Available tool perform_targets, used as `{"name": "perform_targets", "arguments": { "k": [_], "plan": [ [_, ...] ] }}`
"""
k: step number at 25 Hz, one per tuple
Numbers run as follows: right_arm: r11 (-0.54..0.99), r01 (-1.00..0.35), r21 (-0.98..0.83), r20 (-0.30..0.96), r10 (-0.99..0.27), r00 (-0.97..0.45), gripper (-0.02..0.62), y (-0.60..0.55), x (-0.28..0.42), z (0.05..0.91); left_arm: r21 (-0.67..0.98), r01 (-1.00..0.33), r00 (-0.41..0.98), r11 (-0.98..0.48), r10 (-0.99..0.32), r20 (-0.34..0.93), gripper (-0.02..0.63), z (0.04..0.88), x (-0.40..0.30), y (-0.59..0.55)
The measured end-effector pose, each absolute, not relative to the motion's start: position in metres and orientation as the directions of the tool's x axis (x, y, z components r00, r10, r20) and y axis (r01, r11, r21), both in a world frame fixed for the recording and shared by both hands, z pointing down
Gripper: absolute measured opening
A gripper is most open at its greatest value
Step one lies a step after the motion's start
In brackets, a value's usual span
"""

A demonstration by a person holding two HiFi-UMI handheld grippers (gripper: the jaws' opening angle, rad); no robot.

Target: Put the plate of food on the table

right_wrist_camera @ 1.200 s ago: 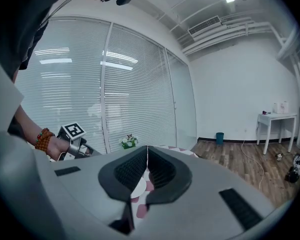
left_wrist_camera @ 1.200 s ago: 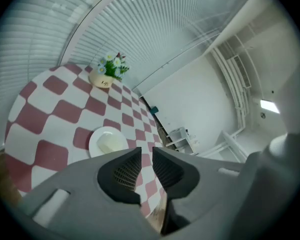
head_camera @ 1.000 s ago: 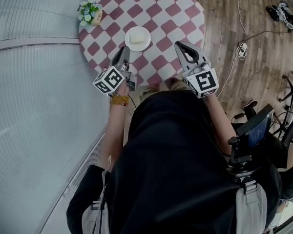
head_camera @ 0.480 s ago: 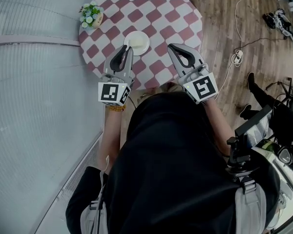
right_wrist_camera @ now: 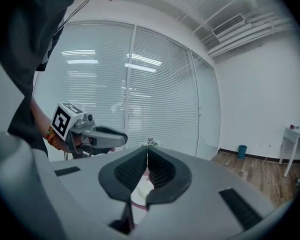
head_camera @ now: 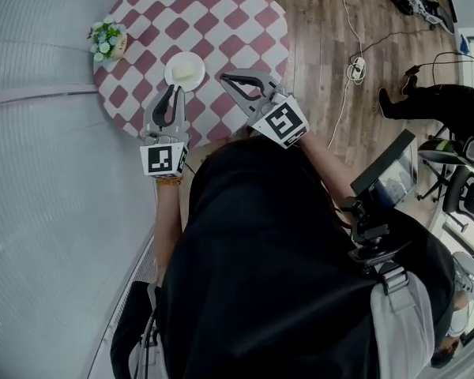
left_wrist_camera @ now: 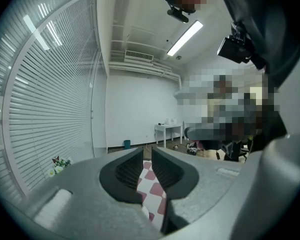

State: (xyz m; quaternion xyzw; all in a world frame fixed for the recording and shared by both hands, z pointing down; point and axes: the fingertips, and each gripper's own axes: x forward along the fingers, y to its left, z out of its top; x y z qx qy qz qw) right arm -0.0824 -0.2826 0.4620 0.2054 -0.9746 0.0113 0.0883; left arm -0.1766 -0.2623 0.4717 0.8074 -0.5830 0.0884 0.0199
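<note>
A white plate of pale food [head_camera: 184, 71] rests on the round table with the red-and-white checked cloth [head_camera: 245, 30]. My left gripper [head_camera: 174, 89] hovers just on the near side of the plate, its jaws drawn together to a thin slit with nothing in them; the left gripper view [left_wrist_camera: 146, 153] shows only cloth through that slit. Over the table's near edge, right of the plate, my right gripper [head_camera: 223, 77] is shut and empty. In the right gripper view [right_wrist_camera: 147, 151] the jaw tips touch, and the left gripper [right_wrist_camera: 121, 137] shows beyond them.
A small pot of flowers [head_camera: 107, 42] stands at the table's left edge, against the wall of blinds [head_camera: 31, 172]. On the wooden floor to the right lie a cable and power strip [head_camera: 355, 69]. A seated person [head_camera: 434, 101] and office chairs are at far right.
The view has swung, so the table and plate sit further left. Both grippers have stayed near the table's near edge, empty. The plate has not moved on the cloth.
</note>
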Motion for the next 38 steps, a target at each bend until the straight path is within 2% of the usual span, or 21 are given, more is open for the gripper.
{"name": "perform_targets", "arguments": {
  "k": [5,14,19,38],
  "plan": [
    [0.919,-0.391,0.050,0.244,-0.391,-0.887,0.011,-0.280,-0.076,0.493,-0.059,-0.941,0.314,-0.335,-0.922,0.228,0.038,0.509,-0.173,-0.254],
    [0.923,-0.384,-0.004,0.289,-0.366,-0.885,0.009,-0.276,-0.074,0.522,-0.030,-0.946,0.300,-0.323,-0.907,0.296,0.006,0.552,-0.175,-0.243],
    [0.922,-0.383,-0.050,0.318,-0.349,-0.882,0.009,-0.274,-0.072,0.543,-0.008,-0.948,0.298,-0.317,-0.898,0.324,0.006,0.567,-0.176,-0.237],
    [0.941,-0.338,-0.033,0.355,-0.305,-0.884,0.009,-0.266,-0.078,0.553,0.011,-0.956,0.276,-0.294,-0.883,0.380,0.006,0.586,-0.186,-0.230]
  ]
}}
